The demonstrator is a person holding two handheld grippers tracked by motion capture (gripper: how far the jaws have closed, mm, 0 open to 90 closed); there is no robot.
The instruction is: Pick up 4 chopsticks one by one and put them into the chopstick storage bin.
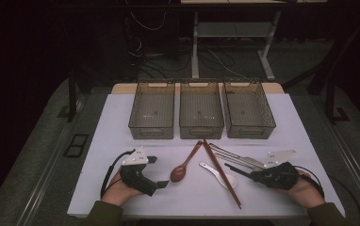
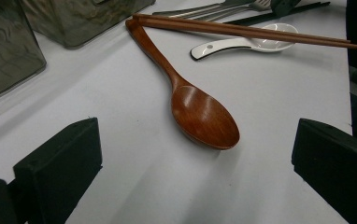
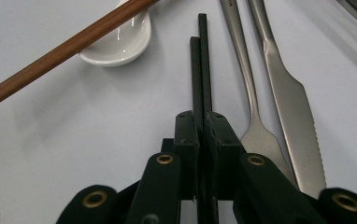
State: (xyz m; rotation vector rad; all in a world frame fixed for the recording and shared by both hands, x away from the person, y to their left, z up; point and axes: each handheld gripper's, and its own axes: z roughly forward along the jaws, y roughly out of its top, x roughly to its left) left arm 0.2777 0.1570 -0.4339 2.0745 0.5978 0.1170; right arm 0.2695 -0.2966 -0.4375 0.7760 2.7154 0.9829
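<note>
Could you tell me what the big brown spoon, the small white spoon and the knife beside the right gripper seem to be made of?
Brown spoon: probably wood, glossy varnish; fine grain streaks and soft reflections show in its bowl.
White spoon: likely glazed ceramic, possibly melamine; smooth, bright, thick-walled bowl.
Knife: metal, apparently stainless steel, satin finish; grey sheen and a serrated edge.

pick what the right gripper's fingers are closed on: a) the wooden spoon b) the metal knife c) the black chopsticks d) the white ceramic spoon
c: in the right gripper view the right gripper has its fingers pressed together on the black chopsticks, while the metal knife and white ceramic spoon lie free on the table.
</note>
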